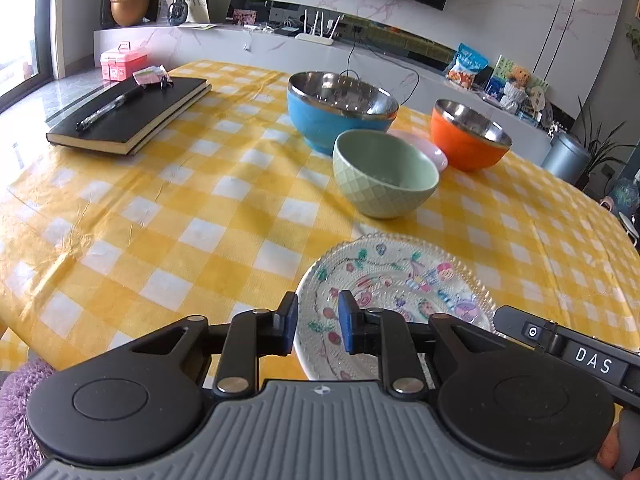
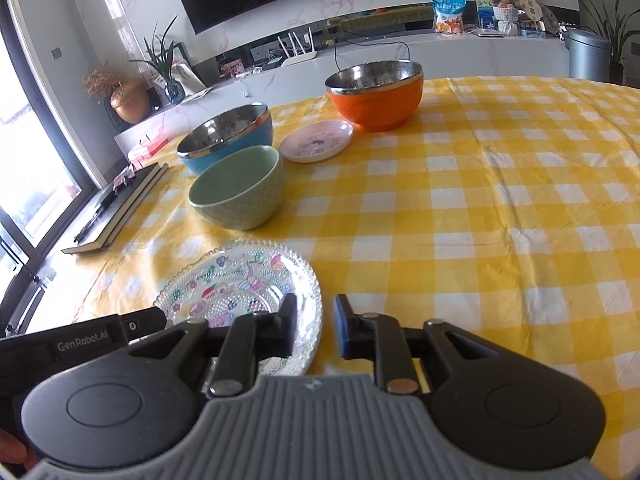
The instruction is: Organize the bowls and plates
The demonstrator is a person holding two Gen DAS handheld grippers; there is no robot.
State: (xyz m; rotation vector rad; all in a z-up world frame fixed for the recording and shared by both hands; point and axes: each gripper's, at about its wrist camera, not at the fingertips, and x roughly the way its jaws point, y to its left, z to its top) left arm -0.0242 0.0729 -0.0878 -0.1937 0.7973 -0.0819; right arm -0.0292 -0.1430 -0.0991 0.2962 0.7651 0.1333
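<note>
Here, glass plate (image 1: 400, 276) rim between left fingers (image 1: 289, 322).

On the checked tablecloth (image 1: 168, 208), the glass plate (image 1: 400, 276) lies at the lower centre of the left wrist view, nearest the camera. Above it in the frame stands the ceramic bowl (image 1: 384, 174). Further up sit two steel-lined bowls: the larger bowl (image 1: 340, 110) up and left of the ceramic bowl, the smaller bowl (image 1: 470, 136) up and right. Between those two, partly hidden behind the ceramic bowl, lies a small dish (image 1: 434, 152). In the upper left a notebook (image 1: 132, 114) lies on the cloth with a pen (image 1: 108, 110) on top. A sideboard (image 1: 224, 44) runs across the top, bearing a router (image 1: 316, 36).
</note>
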